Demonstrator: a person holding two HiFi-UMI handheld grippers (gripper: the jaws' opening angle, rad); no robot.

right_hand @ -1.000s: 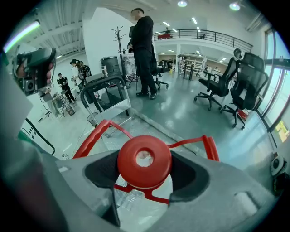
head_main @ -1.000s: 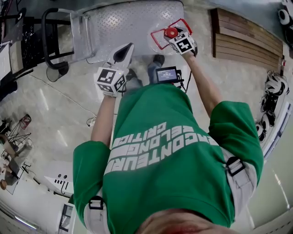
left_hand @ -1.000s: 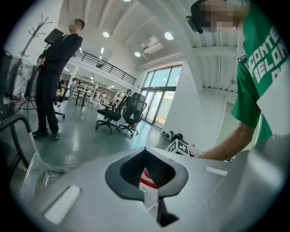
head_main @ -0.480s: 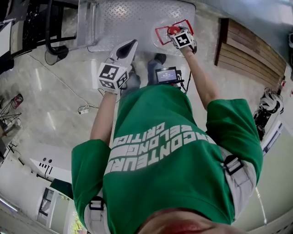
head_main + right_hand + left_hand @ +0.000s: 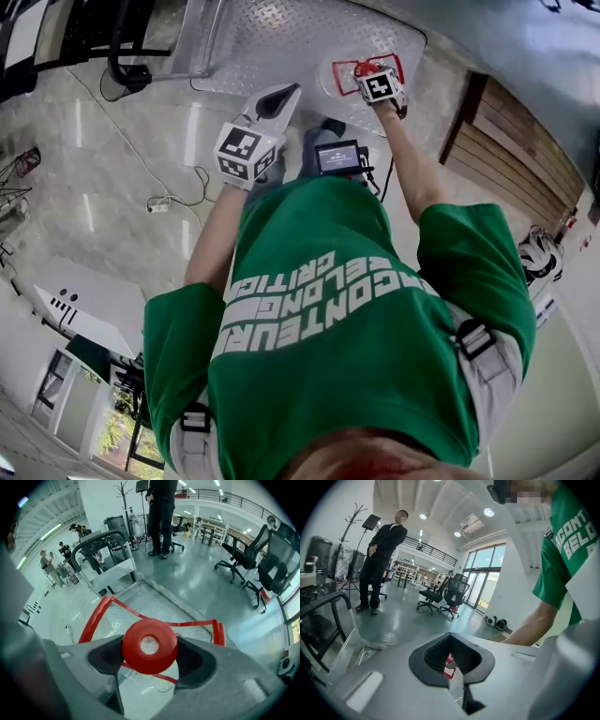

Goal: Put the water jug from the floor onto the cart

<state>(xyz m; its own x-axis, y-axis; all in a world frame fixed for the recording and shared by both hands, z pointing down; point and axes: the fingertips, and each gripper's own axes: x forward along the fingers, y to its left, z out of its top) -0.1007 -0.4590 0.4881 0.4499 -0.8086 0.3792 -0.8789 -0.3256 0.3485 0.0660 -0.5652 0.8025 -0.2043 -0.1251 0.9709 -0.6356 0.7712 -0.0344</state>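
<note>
**Status:** water jug [image 5: 339, 82] is off the floor [image 5: 112, 187]. It is over the near edge of the cart [image 5: 272, 37], on the person's R side.
- R tool [image 5: 151, 657] is clamped on the jug's red cap [image 5: 150, 639], one jaw on each side. The red carry frame [image 5: 96, 616] shows beyond it.
- L tool [image 5: 450, 637] has its jaws together on nothing. It is held clear of the jug, to the L of it.

**Progress (est.):** lift and carry look done, as the chequer-plate surface [image 5: 159, 604] shows beneath the jug. Left to do: confirm the base is down and steady, then let go of the cap w/ R tool.

**Not verifiable:**
- Whether the jug base rests on the surface or hangs just above it. No view shows the underside.
- Jug body is clear, so its outline is hard to trace. Fill level n/k.
- Cart's far end is cut off at the top edge of the head view.
- L tool view is mostly filled by the tool's own body, so only a scrap of red shows through the gap.
</note>
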